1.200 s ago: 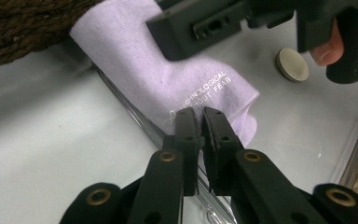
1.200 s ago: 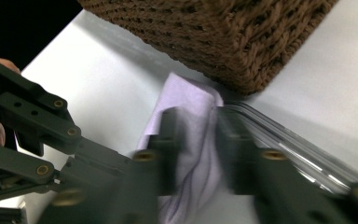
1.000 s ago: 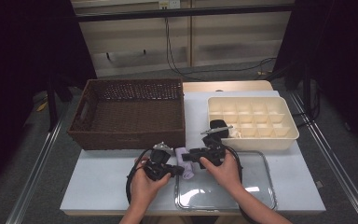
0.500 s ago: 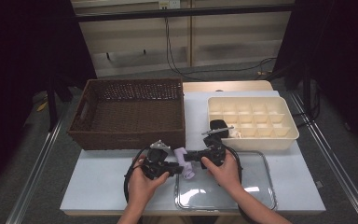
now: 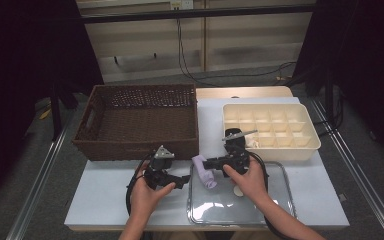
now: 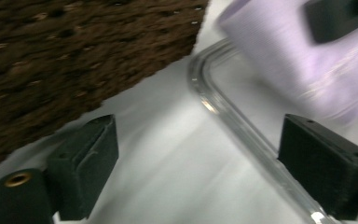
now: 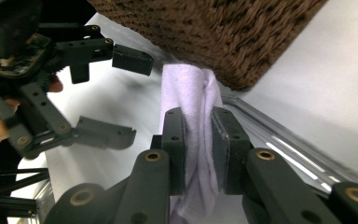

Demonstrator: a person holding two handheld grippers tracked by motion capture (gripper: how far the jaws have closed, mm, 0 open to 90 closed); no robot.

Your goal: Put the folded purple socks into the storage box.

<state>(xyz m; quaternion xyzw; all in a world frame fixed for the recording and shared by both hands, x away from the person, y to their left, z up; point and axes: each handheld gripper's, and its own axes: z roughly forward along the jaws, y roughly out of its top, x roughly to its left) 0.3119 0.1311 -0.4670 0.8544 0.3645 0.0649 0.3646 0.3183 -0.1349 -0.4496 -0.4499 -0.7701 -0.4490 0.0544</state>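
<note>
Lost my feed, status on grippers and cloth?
Right gripper shut on lilac cloth. Left gripper just opened, fingers empty. Wicker basket close behind.

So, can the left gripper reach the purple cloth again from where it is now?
Probably yes. The left gripper stands open beside the purple cloth, which the right gripper holds over the tray edge, with bare table between them.

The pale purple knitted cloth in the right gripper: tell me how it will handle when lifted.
The pale purple knitted cloth probably stays floppy: it sags below the right gripper and bunches between its pads. It looks light for its size. Its ribbed knit likely resists slipping; the open left gripper no longer supports it.
</note>
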